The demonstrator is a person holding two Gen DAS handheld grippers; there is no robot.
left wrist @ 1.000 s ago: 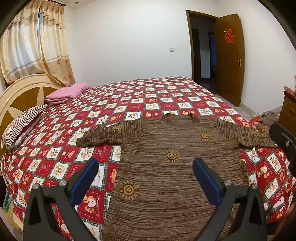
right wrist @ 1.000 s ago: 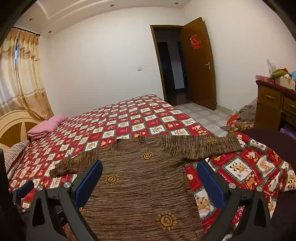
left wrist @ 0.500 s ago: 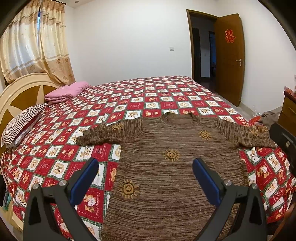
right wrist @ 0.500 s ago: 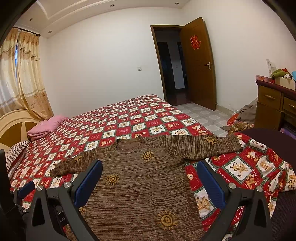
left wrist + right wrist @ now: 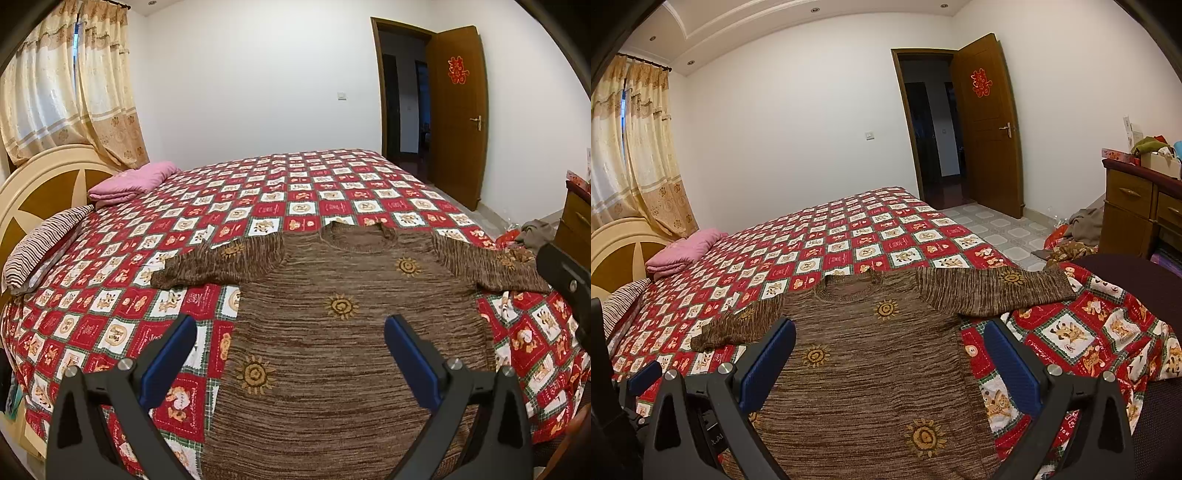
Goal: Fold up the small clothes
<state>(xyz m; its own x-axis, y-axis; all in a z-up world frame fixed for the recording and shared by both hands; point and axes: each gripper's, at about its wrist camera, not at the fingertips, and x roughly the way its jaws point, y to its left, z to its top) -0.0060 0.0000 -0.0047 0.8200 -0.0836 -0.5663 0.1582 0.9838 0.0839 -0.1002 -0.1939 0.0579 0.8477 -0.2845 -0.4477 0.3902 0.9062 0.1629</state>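
Sweater (image 5: 351, 332) — brown marled knit with yellow sun motifs, lying flat and face up on the near part of the bed, neckline toward the far wall, hem toward the cameras. Both sleeves are spread outward: one sleeve (image 5: 218, 262) reaches toward the headboard side, the other sleeve (image 5: 993, 291) runs toward the bed's edge on the door side.

Bedspread (image 5: 295, 192) — red, white and green checks with cartoon animal prints, covering the whole bed; the sweater rests directly on it.

Left gripper (image 5: 290, 350) — black frame, blue pads, fingers spread wide apart and gripping nothing. It hovers above the sweater's lower body; in its own view one blue pad (image 5: 168, 360) sits over the bedspread just beside the sweater's side edge, the other over the knit.

Right gripper (image 5: 890, 360) — same build, likewise spread wide and empty, poised over the sweater's lower half. Its door-side pad (image 5: 1012, 369) appears over the bedspread beside the garment's edge.

Pink folded blanket (image 5: 133, 182) — at the head of the bed, near the headboard.

Striped pillow (image 5: 40, 243) — along the headboard side, well apart from the sweater.

Headboard (image 5: 40, 188) — cream and brown, curved.

Curtains (image 5: 70, 96) — cream, patterned, drawn over the window.

Door (image 5: 988, 129) — wooden, standing open, red paper ornament on its face.

Wooden dresser (image 5: 1137, 214) — against the right wall, with clutter on top and clothes heaped on the floor beside it.
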